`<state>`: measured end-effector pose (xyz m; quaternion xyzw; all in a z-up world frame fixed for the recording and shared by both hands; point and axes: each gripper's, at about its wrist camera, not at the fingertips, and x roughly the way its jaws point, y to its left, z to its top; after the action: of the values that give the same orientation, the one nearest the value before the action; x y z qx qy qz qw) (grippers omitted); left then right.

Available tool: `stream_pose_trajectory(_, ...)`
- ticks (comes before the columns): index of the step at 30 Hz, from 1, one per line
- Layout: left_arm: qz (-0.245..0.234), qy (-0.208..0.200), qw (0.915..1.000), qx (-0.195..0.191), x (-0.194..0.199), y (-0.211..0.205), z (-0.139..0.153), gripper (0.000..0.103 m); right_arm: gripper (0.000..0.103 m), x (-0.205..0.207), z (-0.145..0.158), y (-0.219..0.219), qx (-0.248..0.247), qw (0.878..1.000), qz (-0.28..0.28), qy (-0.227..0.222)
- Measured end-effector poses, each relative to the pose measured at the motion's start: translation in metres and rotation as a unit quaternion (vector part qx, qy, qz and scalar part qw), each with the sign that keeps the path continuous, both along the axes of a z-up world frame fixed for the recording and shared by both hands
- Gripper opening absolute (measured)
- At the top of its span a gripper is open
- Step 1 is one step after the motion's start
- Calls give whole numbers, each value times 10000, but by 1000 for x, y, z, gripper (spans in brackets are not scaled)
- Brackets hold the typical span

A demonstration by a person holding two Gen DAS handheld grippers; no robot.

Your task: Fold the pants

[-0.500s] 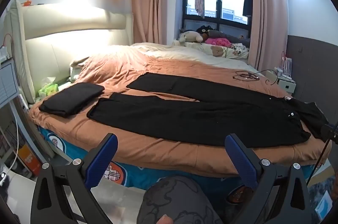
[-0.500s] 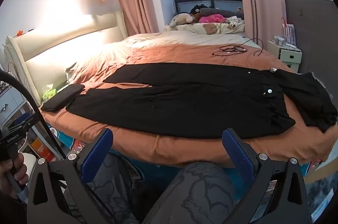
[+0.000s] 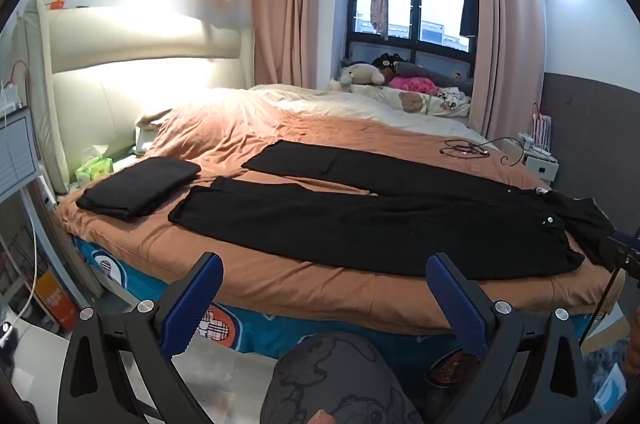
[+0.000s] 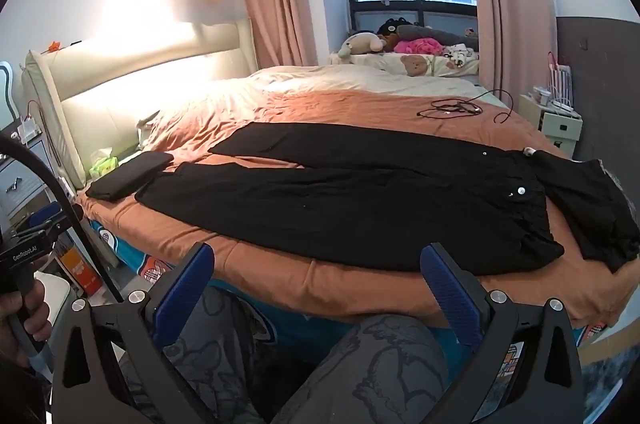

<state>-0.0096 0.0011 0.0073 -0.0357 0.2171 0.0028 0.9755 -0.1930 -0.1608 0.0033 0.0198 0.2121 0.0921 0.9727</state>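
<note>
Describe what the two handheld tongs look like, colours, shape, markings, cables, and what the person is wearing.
Both the left tongs and the right tongs have matte black angular frames with triangular cut-outs, silver round bolts and ribbed blue pads on the fingers. In the right wrist view, the left tongs' black handle carries white lettering, with a black cable arcing past. The person wears grey cartoon-print trousers.

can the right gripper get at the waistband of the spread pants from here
Probably yes. The right gripper is open and empty, and the waistband lies flat near the bed's front edge with nothing between. Another black garment lies close beside it.
</note>
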Motion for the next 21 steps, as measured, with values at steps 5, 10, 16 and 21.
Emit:
stream_pose_trajectory(5, -118, -99, 9998, -81, -10, 6, -1, 102, 103, -4, 2, 3, -84, 9999, -46, -102)
stream_pose_trajectory(10, -135, -129, 9998, -108, -12, 5, -1, 102, 103, -7, 2, 5, -139, 9997, -110, -149)
stream_pose_trajectory(16, -141, -141, 9997, -127, -13, 5, 0, 103, 103, -9, 2, 8, -220, 9995, -170, -172)
stream_pose_trajectory(21, -167, -166, 9996, -154, -15, 5, 0, 103, 103, -11, 5, 7, -224, 9994, -213, -174)
